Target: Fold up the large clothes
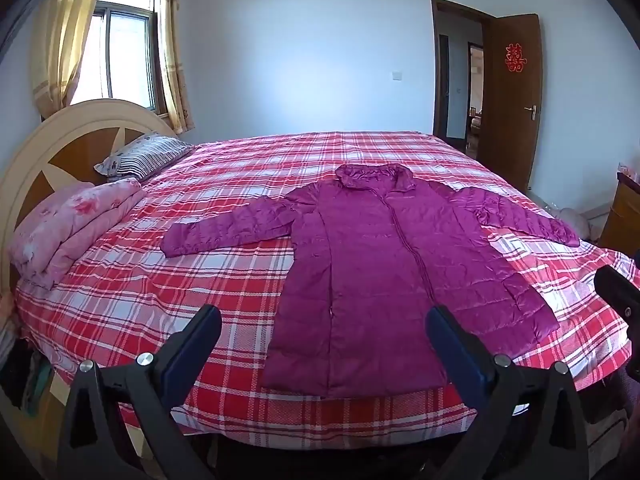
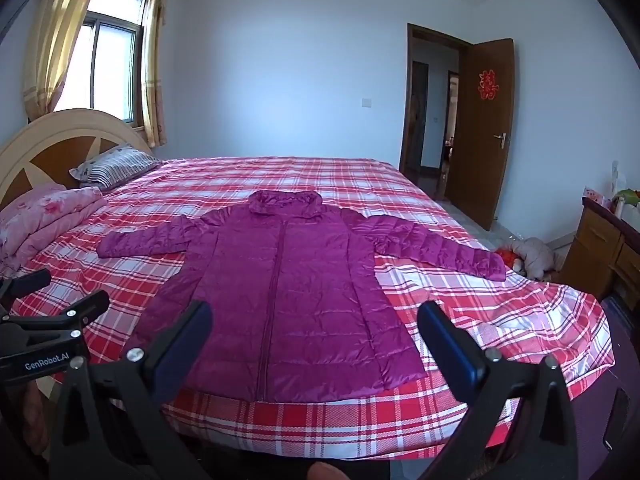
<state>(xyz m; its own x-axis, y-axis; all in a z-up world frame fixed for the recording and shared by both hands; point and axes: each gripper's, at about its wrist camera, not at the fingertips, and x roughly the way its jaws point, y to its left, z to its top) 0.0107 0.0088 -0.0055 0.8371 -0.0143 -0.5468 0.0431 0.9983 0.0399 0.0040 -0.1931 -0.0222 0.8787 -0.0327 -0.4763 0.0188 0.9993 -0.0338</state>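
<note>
The purple coat (image 1: 372, 280) lies flat and face up on the plaid bed (image 1: 160, 300), zip closed, its long axis running from hem at six o'clock to collar at twelve, straight away from both tongs. The sleeves are flung out, one toward nine o'clock, the other toward three. The hem sits at the near edge of the bed, just ahead of the fingers. The left tongs (image 1: 324, 322) hang spread wide and empty, with the hem's left half between them. The right tongs (image 2: 314, 318) are spread wide too, holding nothing, over the hem's right side. By my reckoning the nine o'clock sleeve belongs to the left hand and the three o'clock sleeve (image 2: 440, 252) to the right, each well off across the bed.
</note>
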